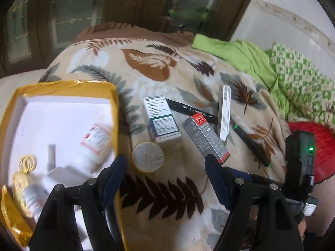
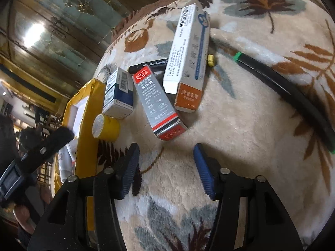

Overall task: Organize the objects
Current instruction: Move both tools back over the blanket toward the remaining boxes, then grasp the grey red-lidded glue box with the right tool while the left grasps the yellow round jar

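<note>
A leaf-patterned blanket (image 2: pixel 240 136) is seen carrying three cartons, two pens, one yellow cap (image 2: pixel 106 128); both tools (image 1: pixel 165 163) (image 2: pixel 165 152) are held open, empty.

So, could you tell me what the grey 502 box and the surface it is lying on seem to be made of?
The 502 box looks like thin printed cardboard with a slightly glossy finish: sharp folded edges, flat printed faces and a tucked end flap. The surface beneath is a blanket, seemingly plush fleece, matte and fuzzy, with a woven-looking leaf print and soft folds; the exact fibre cannot be told.
</note>
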Motion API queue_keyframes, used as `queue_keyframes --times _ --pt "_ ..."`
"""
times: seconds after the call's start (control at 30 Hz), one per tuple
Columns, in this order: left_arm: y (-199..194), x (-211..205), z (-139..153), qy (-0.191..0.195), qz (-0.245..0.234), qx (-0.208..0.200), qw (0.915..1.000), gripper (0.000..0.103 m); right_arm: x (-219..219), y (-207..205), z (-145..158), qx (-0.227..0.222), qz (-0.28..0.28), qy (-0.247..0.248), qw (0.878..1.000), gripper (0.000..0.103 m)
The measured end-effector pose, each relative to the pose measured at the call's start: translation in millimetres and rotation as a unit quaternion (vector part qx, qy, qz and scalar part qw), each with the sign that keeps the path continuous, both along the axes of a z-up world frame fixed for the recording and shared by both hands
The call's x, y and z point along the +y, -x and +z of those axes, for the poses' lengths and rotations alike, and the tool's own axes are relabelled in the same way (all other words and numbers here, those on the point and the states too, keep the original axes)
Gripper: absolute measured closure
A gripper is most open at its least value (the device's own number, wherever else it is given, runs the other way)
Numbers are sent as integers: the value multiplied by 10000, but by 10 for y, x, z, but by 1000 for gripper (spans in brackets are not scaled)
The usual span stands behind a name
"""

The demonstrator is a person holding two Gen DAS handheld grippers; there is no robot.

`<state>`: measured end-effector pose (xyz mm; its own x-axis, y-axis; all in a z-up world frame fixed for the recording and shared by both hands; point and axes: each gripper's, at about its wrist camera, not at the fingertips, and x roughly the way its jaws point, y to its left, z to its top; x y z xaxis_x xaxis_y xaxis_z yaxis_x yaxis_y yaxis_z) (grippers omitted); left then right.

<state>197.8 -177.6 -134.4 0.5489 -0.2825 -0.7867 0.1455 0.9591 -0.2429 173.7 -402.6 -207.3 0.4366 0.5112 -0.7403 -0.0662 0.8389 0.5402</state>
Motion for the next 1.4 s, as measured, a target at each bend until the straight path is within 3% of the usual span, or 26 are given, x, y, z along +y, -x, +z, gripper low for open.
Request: queue_keyframes --times 0.1,0.2,0.4,0.47,0.63,0.7,0.77,1.03,1.1,1.17,1.33,1.4 --pt "-106 -105 -62 -238 -229 130 9994 33 21 12 -8 -75 41 -87 9999 35" --pt "-197 -191 -185 -660 -355 264 9968 33 34 23 -9 -131 52 -70 9999 35" --pt "-215 -309 -234 -1335 -580 84 9893 38 72 33 -5 -220 132 31 9997 35" --pt "-172 -318 -230 -1522 -606 8 9865 52 72 36 0 -231 134 31 9996 35" --pt "-124 -153 -141 -922 -528 -69 9943 49 78 40 -2 -236 132 37 9996 35" --pt "-144 -98 -118 -939 -276 -82 9952 41 84 50 0 -265 134 83 9995 35" --pt "-148 -117 -116 -880 -386 -81 9953 33 98 60 7 -283 138 123 9994 35" --pt "-192 -407 -285 -1857 -801 -100 9793 34 88 55 13 -256 135 76 9996 35" --pt "-149 -441 -311 -2058 -897 -183 9743 37 90 57 12 -256 137 81 9995 35" --pt "-137 -423 -371 -2168 -946 -79 9716 64 85 54 11 -251 144 90 9995 35" --pt "-42 -375 -377 -1744 -1038 -18 9792 64 93 68 15 -274 131 126 9995 35" --pt "19 -311 -372 -1354 -931 42 9864 64 101 69 19 -279 129 144 9994 35"
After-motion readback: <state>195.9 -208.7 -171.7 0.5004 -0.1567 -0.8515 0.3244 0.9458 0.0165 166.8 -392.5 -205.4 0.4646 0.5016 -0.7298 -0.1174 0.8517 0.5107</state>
